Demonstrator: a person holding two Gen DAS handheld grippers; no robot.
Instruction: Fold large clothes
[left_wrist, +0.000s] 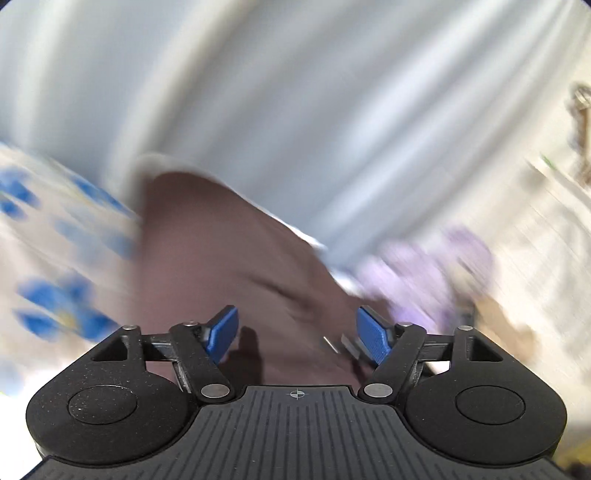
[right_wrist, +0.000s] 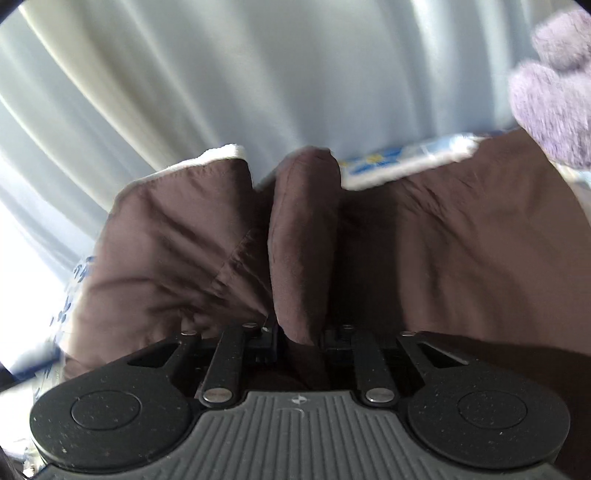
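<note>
Pale grey curtains (right_wrist: 258, 74) hang behind a bed sheet (left_wrist: 55, 258) printed with blue flowers, and your brown garment (right_wrist: 461, 240) lies spread over that sheet. Your left gripper (left_wrist: 297, 338) hovers above the garment, blue pads spread, nothing between them. Your right gripper (right_wrist: 301, 338) pinches a raised fold of the garment. A lilac fuzzy thing (right_wrist: 554, 96) sits beside the garment.

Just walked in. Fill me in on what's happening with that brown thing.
A person is folding a large brown garment with two handheld grippers. The right gripper is clamped on a bunched fold of it. The left gripper is open above the cloth, gripping nothing. A floral sheet lies underneath; the left view is blurred.
</note>
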